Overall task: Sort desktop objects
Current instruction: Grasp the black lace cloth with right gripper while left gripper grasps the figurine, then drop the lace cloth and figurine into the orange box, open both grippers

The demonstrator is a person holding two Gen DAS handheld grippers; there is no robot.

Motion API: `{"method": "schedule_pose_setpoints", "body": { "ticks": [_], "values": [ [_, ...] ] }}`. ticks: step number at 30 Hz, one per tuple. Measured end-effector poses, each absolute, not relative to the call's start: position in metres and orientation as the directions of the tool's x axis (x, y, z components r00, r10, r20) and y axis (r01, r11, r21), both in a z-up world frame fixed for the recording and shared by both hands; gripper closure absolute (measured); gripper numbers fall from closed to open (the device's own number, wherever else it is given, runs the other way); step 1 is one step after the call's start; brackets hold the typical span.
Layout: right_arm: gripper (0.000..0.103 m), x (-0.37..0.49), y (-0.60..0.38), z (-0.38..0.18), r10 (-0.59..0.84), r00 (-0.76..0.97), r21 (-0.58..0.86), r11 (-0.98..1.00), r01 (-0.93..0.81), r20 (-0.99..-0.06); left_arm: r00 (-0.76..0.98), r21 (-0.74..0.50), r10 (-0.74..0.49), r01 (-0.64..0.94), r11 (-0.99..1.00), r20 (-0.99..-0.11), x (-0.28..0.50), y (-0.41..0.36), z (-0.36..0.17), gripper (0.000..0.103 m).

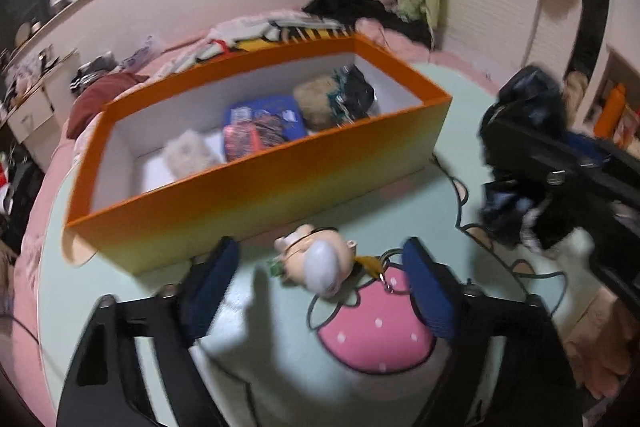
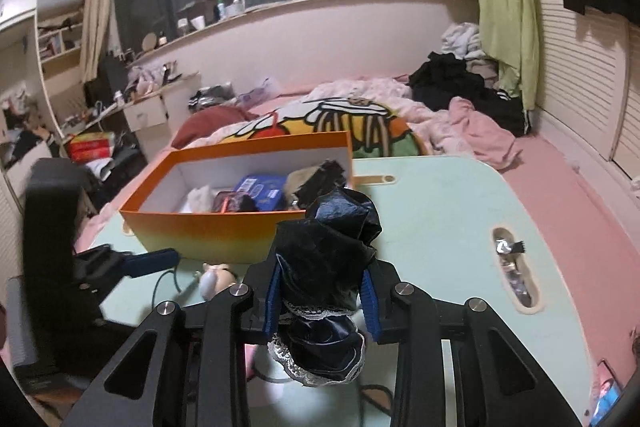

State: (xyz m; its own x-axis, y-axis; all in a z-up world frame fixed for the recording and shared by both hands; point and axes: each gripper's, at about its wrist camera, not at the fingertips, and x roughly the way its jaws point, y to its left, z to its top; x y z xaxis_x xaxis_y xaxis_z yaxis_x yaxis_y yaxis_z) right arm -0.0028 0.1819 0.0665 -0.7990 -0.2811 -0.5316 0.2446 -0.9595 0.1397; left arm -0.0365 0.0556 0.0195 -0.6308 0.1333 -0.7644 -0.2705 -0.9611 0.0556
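An orange box (image 1: 256, 183) (image 2: 224, 227) stands on the pale green table (image 1: 400, 211) (image 2: 440, 227) and holds a blue packet (image 1: 272, 115), a fluffy white item (image 1: 188, 153) and other small things. My left gripper (image 1: 320, 279) is open, its blue pads either side of a small doll-head keychain (image 1: 320, 259) lying on the table. My right gripper (image 2: 322, 301) is shut on a dark shiny cloth with lace trim (image 2: 324, 267), held above the table near the box's right end. In the left wrist view the right gripper shows with the cloth (image 1: 520, 155).
A bed with pink bedding (image 2: 460, 123) and piled clothes (image 2: 452, 79) lies behind the table. A slot in the table (image 2: 514, 271) holds small items. A cable (image 1: 516, 263) runs across the table at the right. A cluttered desk (image 2: 132, 95) stands at the left.
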Motion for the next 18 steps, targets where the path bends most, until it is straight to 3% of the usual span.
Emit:
{"method": "schedule_pose_setpoints", "body": {
  "ticks": [1,5,8,13,18],
  "values": [
    [0.071,-0.003,0.184,0.066,-0.280,-0.798,0.143,-0.960,0.241,-0.534,-0.618,0.065,0.115,-0.261,-0.963,-0.778,-0.041,0.056,0.016,0.051],
    [0.071,-0.006,0.187,0.056,-0.282,-0.779,0.158,-0.959,0.233,-0.560,-0.638,-0.014,0.188,-0.268,-0.963,-0.747,-0.028,0.043,0.022,0.052],
    [0.071,-0.007,0.184,0.052,-0.292,-0.765,0.164,-0.956,0.241,-0.575,-0.700,0.011,0.188,-0.269,-0.963,-0.689,-0.006,0.034,0.039,0.052],
    [0.071,-0.015,0.169,0.081,-0.336,-0.786,0.162,-0.942,0.295,-0.520,-0.758,-0.042,0.220,-0.247,-0.968,-0.614,-0.010,0.014,0.084,0.052],
    [0.070,-0.055,0.148,0.115,-0.324,-0.821,0.134,-0.946,0.297,-0.469,-0.798,-0.057,0.164,-0.161,-0.985,-0.580,-0.058,0.002,0.116,0.051]
  ]
}}
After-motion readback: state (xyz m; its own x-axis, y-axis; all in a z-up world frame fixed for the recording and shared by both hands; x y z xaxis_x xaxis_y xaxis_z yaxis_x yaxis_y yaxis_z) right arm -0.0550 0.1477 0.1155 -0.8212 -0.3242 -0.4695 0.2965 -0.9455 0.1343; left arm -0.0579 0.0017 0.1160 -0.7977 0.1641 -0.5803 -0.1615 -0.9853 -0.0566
